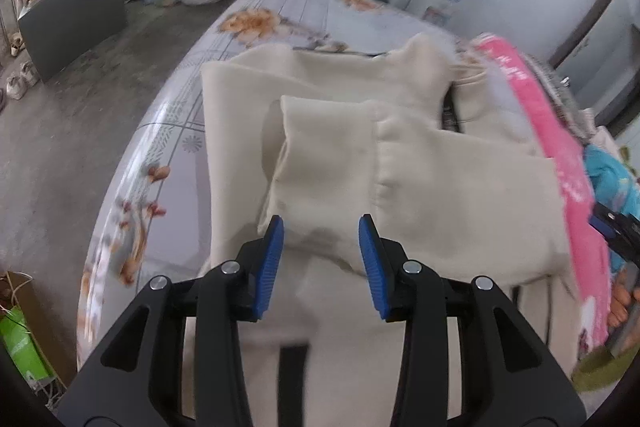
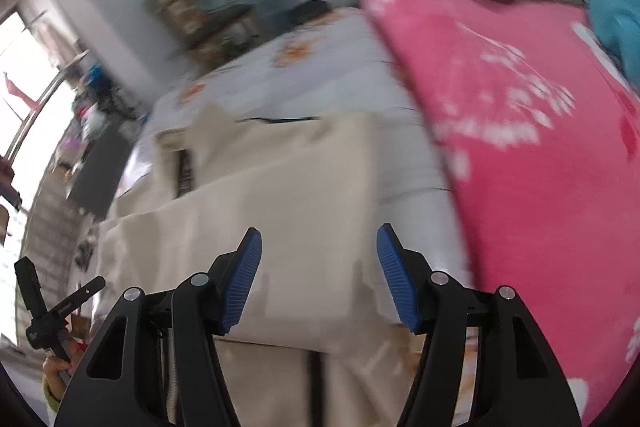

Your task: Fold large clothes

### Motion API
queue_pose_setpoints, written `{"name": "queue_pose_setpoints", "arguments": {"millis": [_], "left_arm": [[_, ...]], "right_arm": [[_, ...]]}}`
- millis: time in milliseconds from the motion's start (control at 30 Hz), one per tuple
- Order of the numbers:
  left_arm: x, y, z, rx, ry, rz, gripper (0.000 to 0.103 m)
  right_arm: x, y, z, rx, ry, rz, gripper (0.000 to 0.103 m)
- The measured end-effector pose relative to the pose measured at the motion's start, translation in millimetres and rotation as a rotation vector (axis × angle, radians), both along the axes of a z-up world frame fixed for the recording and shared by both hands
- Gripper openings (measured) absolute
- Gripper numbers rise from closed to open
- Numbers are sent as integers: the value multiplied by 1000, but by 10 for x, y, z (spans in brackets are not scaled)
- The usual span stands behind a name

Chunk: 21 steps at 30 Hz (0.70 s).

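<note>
A large cream garment (image 1: 440, 187) lies on a floral bed sheet (image 1: 280, 7), its two sleeves folded across the body. A dark zipper strip (image 1: 294, 379) runs down its near part. My left gripper (image 1: 322, 227) hovers over the sleeve fold, jaws apart, with no cloth pinched between the blue pads. In the right wrist view the same cream garment (image 2: 280, 179) shows blurred. My right gripper (image 2: 320, 233) stands open above its near right edge, holding nothing. The right gripper's body and a hand show at the left wrist view's right edge.
A pink blanket (image 1: 560, 147) with other bedding piled on it lies along the garment's right side, also seen as the pink blanket (image 2: 520, 147). Left of the bed is concrete floor with a grey cabinet (image 1: 72, 19), shoes (image 1: 16, 83) and a green bag (image 1: 20, 347).
</note>
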<state>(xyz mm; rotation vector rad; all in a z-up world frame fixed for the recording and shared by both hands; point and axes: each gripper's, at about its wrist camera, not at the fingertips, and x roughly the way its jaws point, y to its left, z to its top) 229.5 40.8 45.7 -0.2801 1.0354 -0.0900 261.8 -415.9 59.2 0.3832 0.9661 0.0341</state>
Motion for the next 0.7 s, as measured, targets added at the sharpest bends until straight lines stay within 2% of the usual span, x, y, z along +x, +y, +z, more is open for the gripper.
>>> {"name": "queue_pose_setpoints", "arguments": {"millis": [133, 200, 233, 267, 300, 333, 367, 400, 467, 567, 633, 700], "left_arm": [[119, -93, -16, 54, -5, -20, 38], [108, -158, -17, 94, -17, -29, 38], [95, -188, -21, 120, -24, -33, 34], [75, -211, -39, 154, -32, -32, 23], [67, -220, -36, 171, -38, -34, 18], [56, -212, -50, 170, -39, -43, 8], [48, -197, -49, 161, -40, -45, 5], [37, -179, -44, 157, -43, -45, 4], [-23, -143, 33, 153, -67, -42, 2], [-167, -92, 220, 119, -123, -30, 2], [-205, -36, 236, 96, -113, -10, 2], [-170, -38, 129, 115, -80, -12, 2]], "right_arm": [[97, -178, -199, -5, 40, -19, 58], [173, -168, -293, -17, 55, -2, 51], [205, -144, -320, -23, 61, 3, 49], [255, -103, -359, -35, 73, 11, 45], [300, -53, -387, -48, 80, 17, 40], [309, -34, -409, -61, 85, 22, 38], [322, 8, -411, -73, 89, 25, 29], [361, 41, -439, -90, 92, 31, 19], [381, 53, -462, -108, 93, 34, 11], [383, 46, -445, -116, 76, 29, 8], [383, 42, -444, -129, 68, 30, 7], [402, 44, -469, -141, 72, 29, 7]]}}
